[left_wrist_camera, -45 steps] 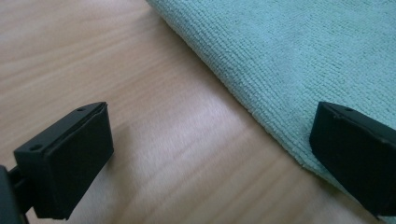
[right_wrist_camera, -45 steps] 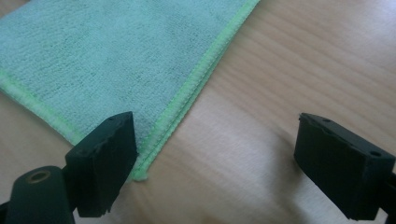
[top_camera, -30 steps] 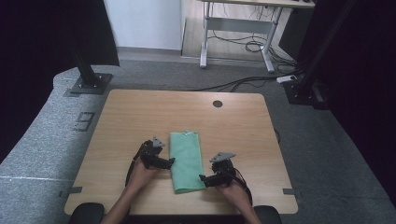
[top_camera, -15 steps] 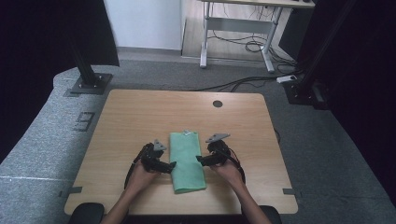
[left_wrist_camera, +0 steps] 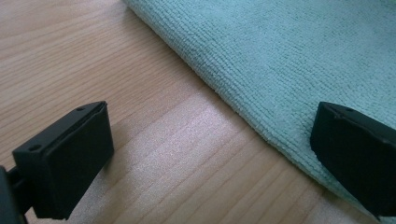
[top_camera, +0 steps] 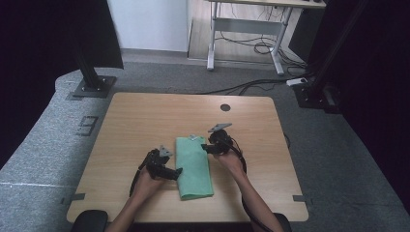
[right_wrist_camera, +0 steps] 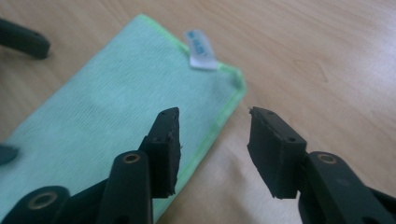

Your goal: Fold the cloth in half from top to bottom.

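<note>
Green cloth [top_camera: 194, 166] folded on table [top_camera: 145, 121], right tool [top_camera: 207, 147] moved up to far corner, both tools released, left tool [top_camera: 178, 171] at edge

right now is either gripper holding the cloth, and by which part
Nothing is held. The left gripper is open, straddling the green cloth's long edge. The right gripper is open above the other edge, near the tag corner.
</note>
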`<state>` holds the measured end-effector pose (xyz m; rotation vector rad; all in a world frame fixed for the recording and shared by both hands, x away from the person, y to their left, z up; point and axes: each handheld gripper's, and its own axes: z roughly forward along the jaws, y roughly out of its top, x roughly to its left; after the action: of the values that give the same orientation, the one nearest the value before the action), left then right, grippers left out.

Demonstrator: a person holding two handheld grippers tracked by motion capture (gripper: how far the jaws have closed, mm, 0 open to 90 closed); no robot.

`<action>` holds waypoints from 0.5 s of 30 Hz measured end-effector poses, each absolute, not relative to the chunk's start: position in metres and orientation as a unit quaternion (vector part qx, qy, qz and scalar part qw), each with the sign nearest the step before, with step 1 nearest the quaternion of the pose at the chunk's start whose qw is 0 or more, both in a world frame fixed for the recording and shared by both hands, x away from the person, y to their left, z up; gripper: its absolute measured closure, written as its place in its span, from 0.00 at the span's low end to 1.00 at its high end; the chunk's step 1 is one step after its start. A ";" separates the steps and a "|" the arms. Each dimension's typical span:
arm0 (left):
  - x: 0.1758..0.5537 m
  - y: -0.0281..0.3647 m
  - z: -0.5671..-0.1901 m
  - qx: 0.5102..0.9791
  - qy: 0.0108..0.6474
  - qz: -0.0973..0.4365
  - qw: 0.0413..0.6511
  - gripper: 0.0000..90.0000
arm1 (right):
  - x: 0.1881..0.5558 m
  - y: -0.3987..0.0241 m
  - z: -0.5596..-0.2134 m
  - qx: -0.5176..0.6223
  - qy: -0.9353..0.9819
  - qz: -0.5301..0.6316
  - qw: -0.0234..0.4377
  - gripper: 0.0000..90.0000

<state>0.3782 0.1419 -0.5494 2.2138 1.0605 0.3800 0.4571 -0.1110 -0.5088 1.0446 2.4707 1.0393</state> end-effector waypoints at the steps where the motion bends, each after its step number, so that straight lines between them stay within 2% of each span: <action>1: 0.378 0.142 -0.549 0.843 0.404 0.145 0.323 0.00 | 0.460 -0.110 -0.509 0.360 0.852 0.357 0.133 0.60; 10: 0.378 0.142 -0.549 0.843 0.405 0.145 0.323 0.00 | 0.490 -0.099 -0.517 0.364 0.855 0.345 0.134 0.70; 13: 0.378 0.142 -0.549 0.843 0.405 0.145 0.323 0.00 | 0.496 -0.096 -0.523 0.362 0.859 0.338 0.126 0.70; 15: 0.378 0.142 -0.549 0.843 0.405 0.145 0.323 0.00 | 0.497 -0.093 -0.527 0.357 0.865 0.329 0.125 0.65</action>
<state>0.3782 0.1416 -0.5494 2.2118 1.0626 0.3807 0.4973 -0.0931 -0.5272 1.0405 2.5216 0.9603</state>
